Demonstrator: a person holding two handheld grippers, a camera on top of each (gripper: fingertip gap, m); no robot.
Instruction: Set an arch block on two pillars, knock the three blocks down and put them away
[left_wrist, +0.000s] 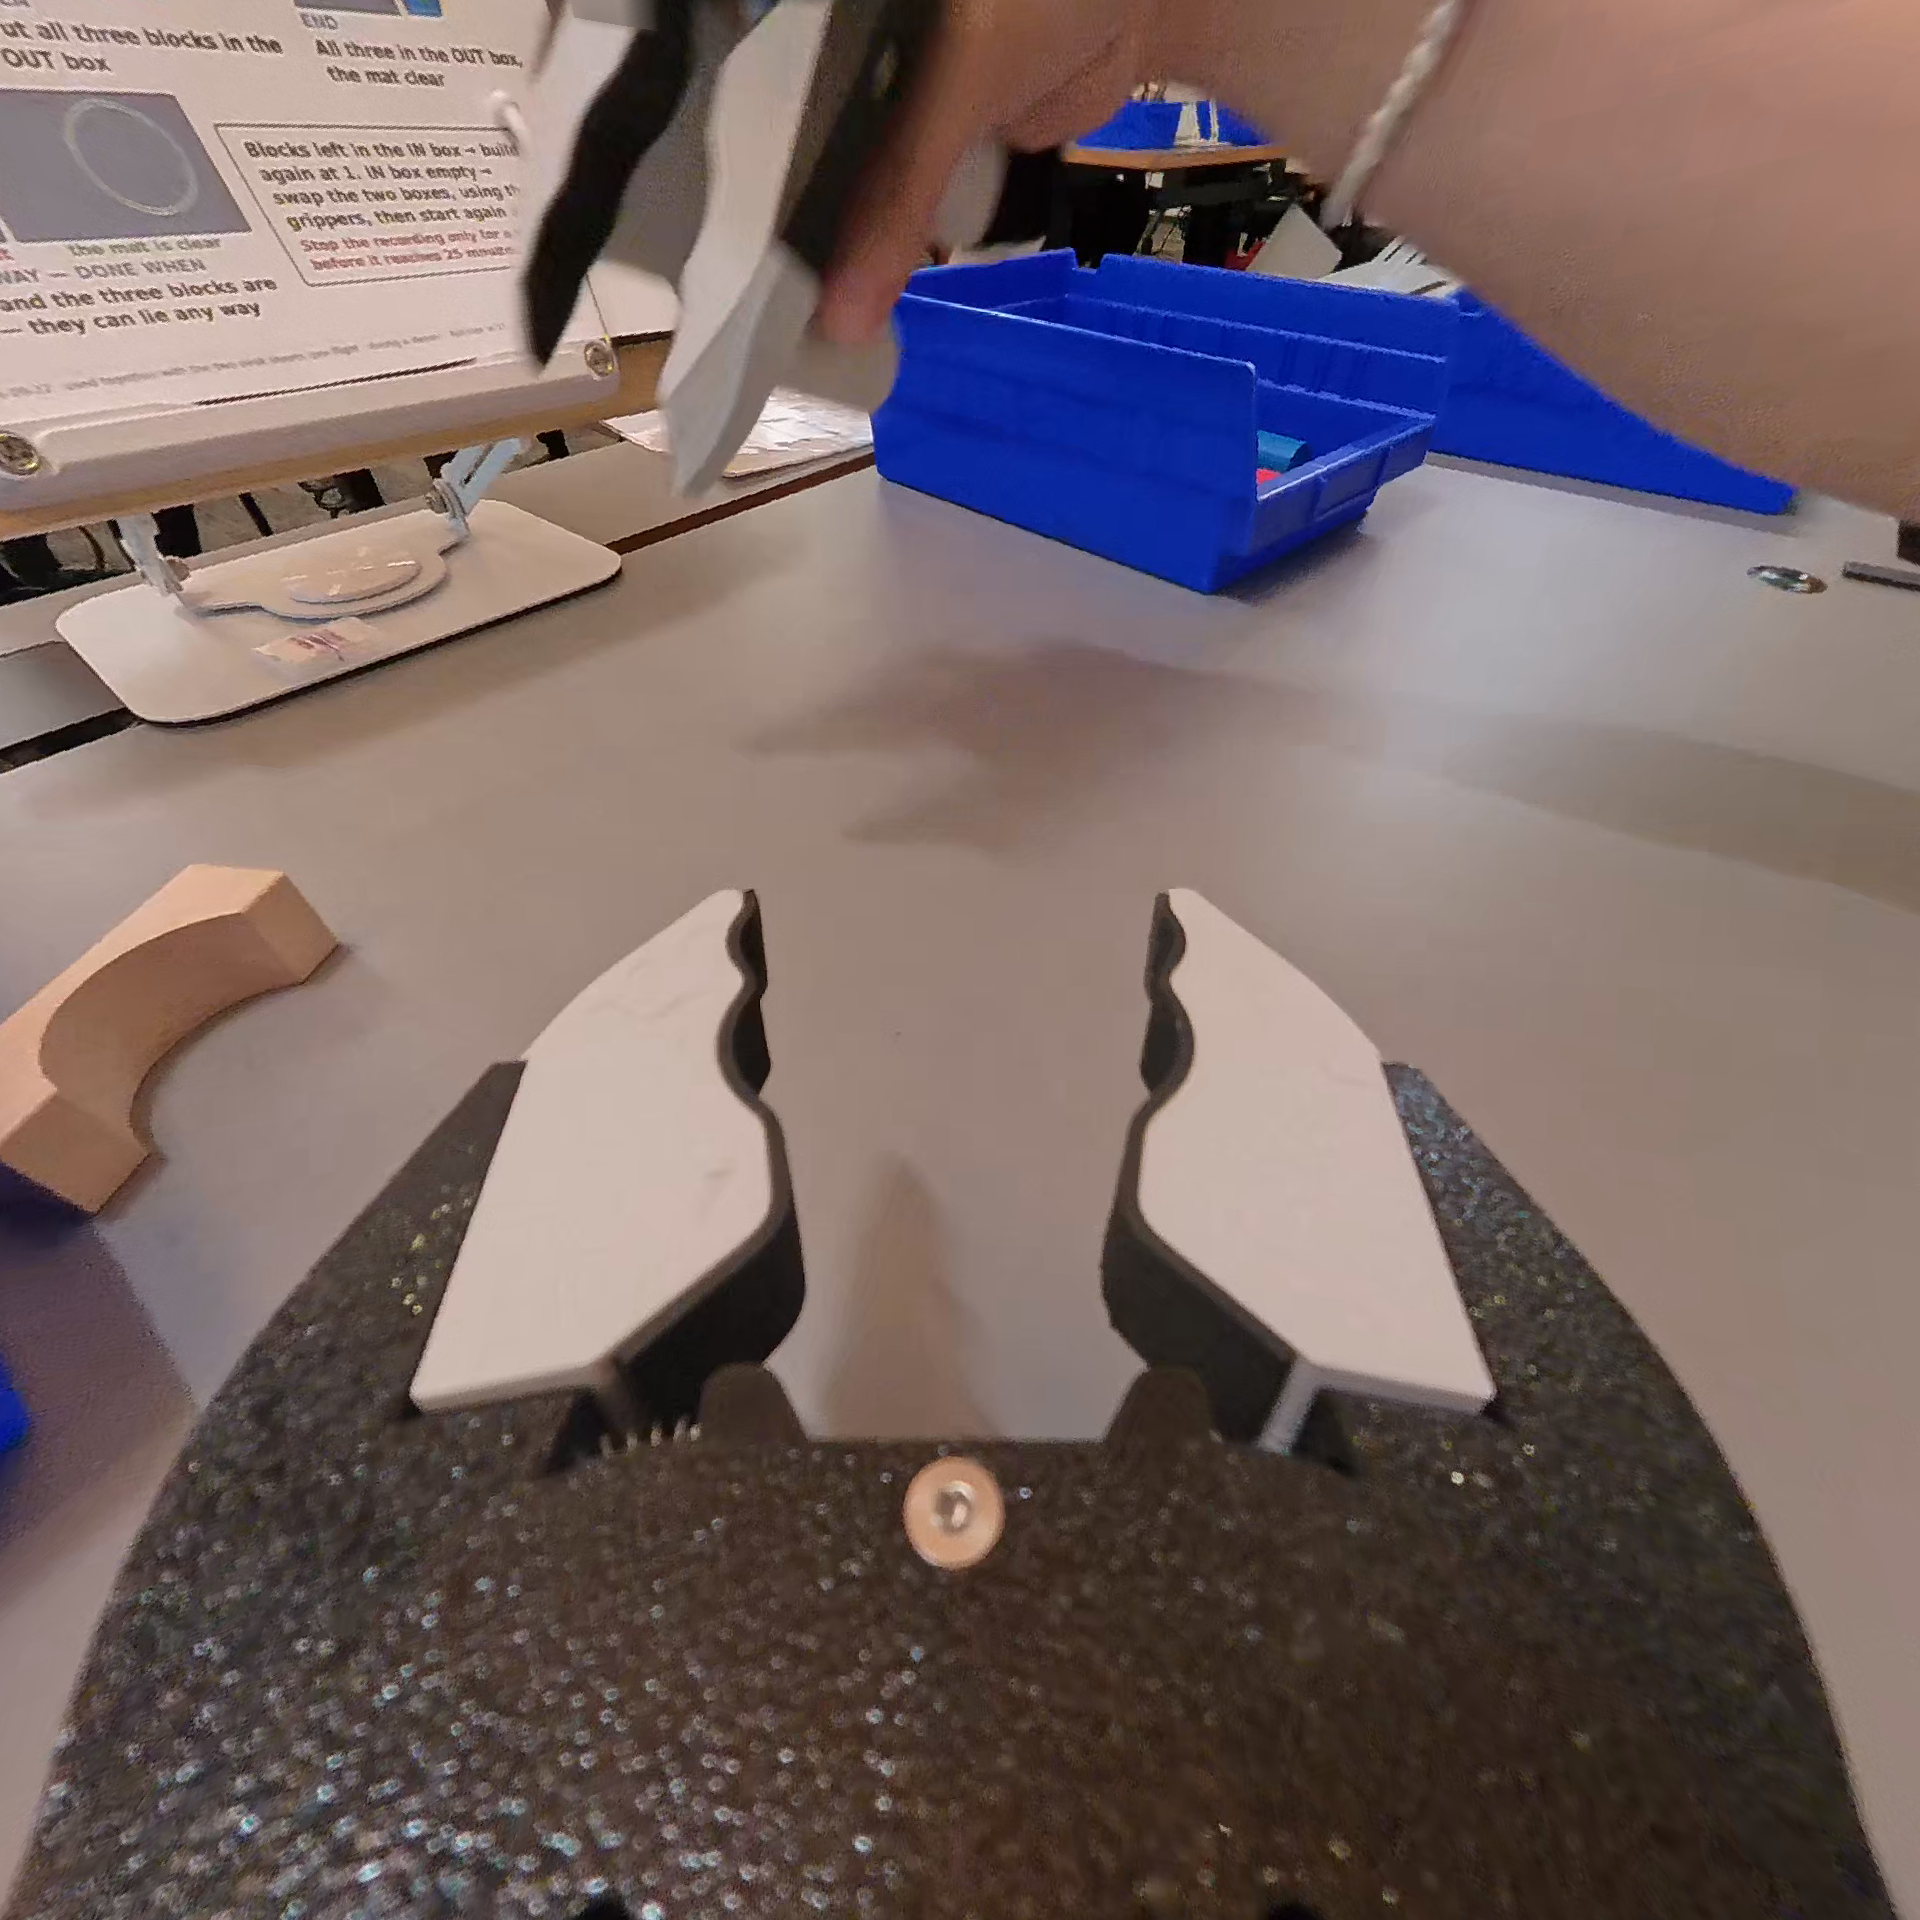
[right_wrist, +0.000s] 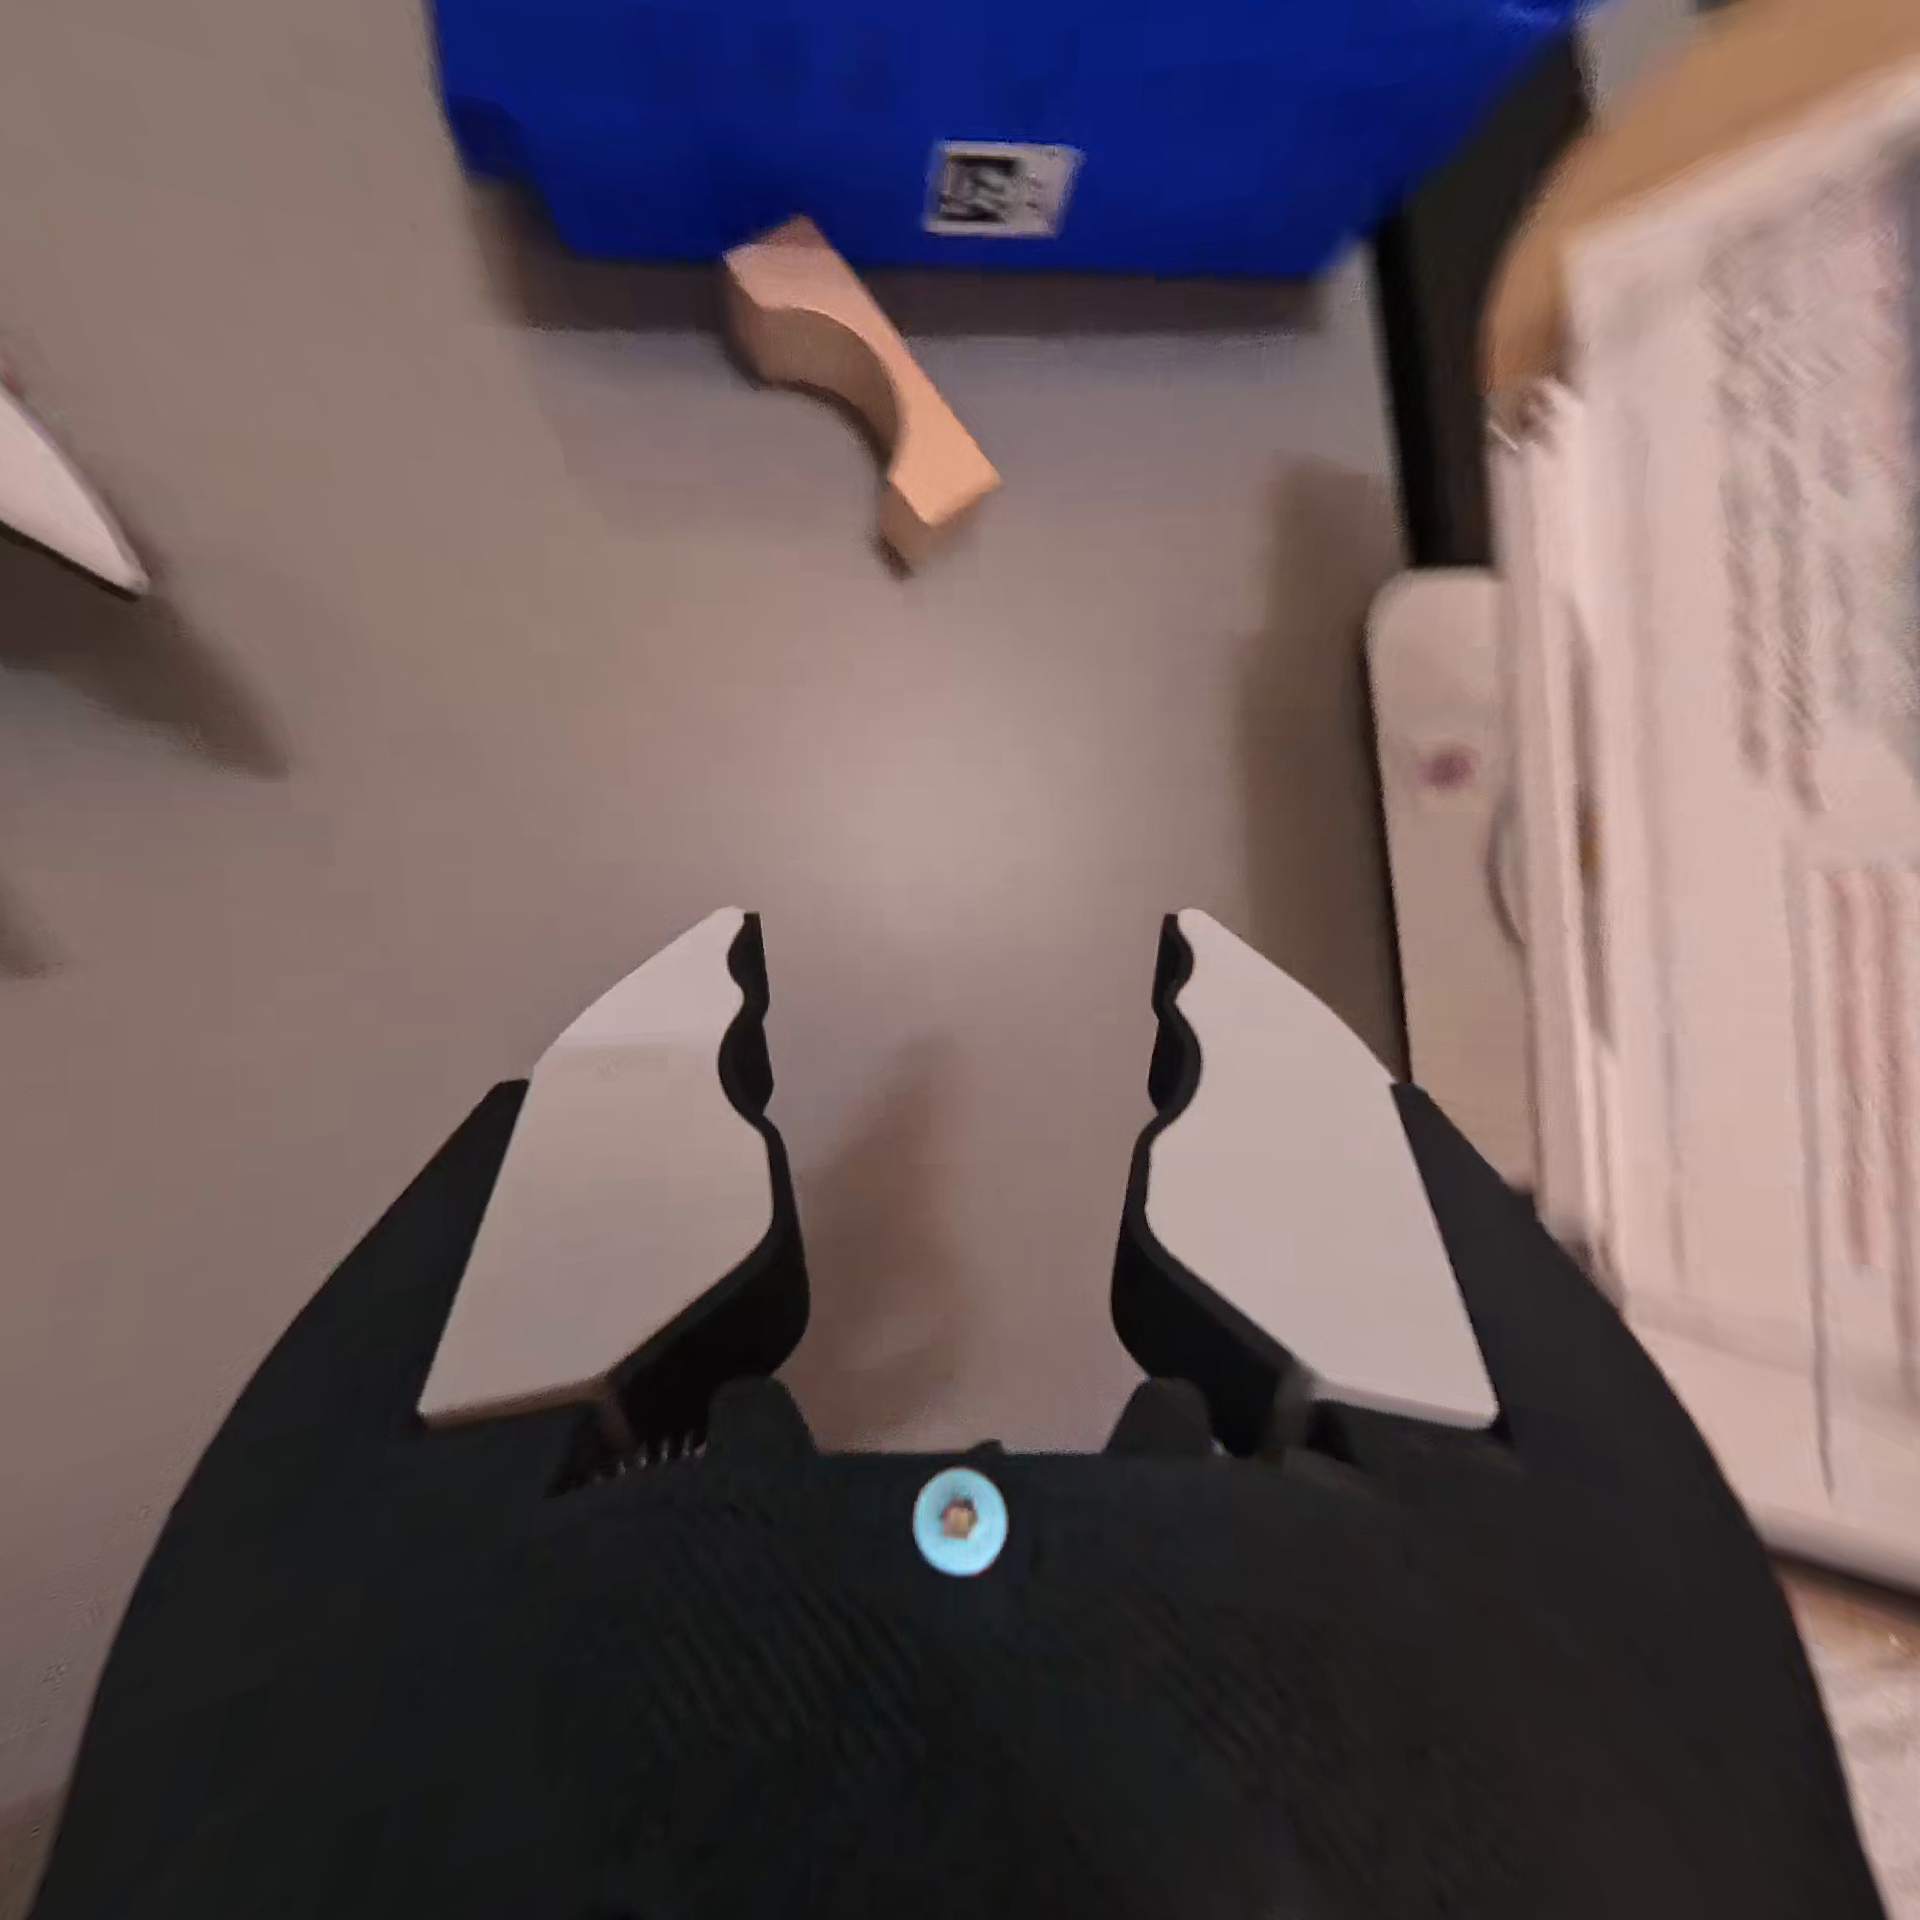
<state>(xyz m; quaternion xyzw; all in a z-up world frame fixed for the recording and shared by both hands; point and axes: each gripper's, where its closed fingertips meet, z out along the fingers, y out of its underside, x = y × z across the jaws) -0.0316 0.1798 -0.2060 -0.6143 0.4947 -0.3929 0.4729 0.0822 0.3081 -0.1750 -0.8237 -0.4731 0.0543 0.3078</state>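
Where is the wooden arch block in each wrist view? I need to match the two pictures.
Left wrist view: the wooden arch block lies on the grey table at the left edge, left of the open left hand-held gripper.
Right wrist view: it lies top centre, ahead of the open right hand-held gripper, just before a blue bin.
Shared landmark: the instruction sheet on its white stand.

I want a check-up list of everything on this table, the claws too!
Surface: grey table, bare between the grippers.
Job's things: wooden arch block lying flat beside a blue bin; another blue bin holds small coloured pieces.
Clutter: instruction sheet on a white stand.
Grippers: left gripper open, empty; right gripper open, empty, raised above the table.
Cables: nothing seen.
Surroundings: blurred furniture behind.
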